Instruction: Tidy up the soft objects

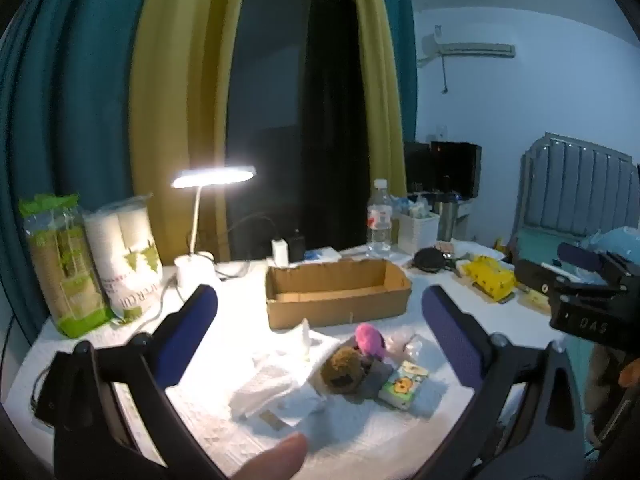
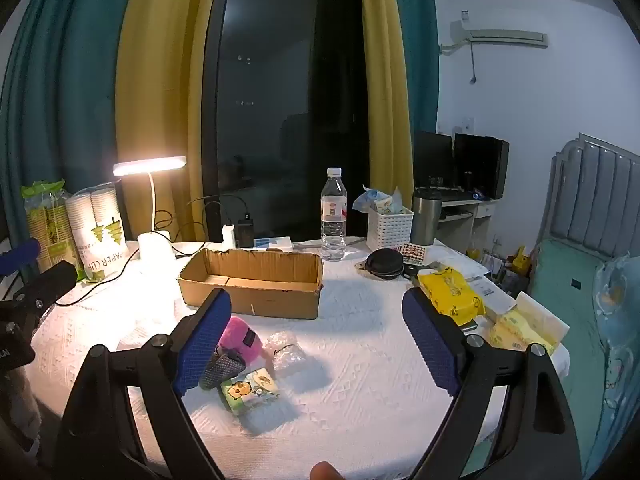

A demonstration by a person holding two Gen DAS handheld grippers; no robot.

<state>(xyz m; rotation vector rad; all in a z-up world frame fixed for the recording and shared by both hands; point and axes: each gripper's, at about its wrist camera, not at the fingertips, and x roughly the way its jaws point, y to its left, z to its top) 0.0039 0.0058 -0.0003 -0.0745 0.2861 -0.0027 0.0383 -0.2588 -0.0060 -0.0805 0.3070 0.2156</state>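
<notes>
Both the left gripper [image 1: 320, 320] and right gripper [image 2: 316, 332] hang wide apart and empty, so grabbing the pink plush [image 2: 240, 338] risks dragging along the tissue pack [image 2: 250, 392] beside it.

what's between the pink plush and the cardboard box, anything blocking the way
Nothing visible. The pink plush lies just in front of the cardboard box, with only bare white tablecloth between them. The box is open-topped and looks empty.

A white cloth with a raised woven pattern covers the bench [image 2: 360, 360]. On it sit a plain brown cardboard box [image 2: 256, 284], a bright pink plush [image 2: 240, 334], a brown fuzzy toy [image 1: 344, 366], and a green-and-white tissue pack [image 2: 250, 392] printed with a yellow cartoon face. Both tools carry blue dimpled pads [image 2: 202, 340] on black frames.
</notes>
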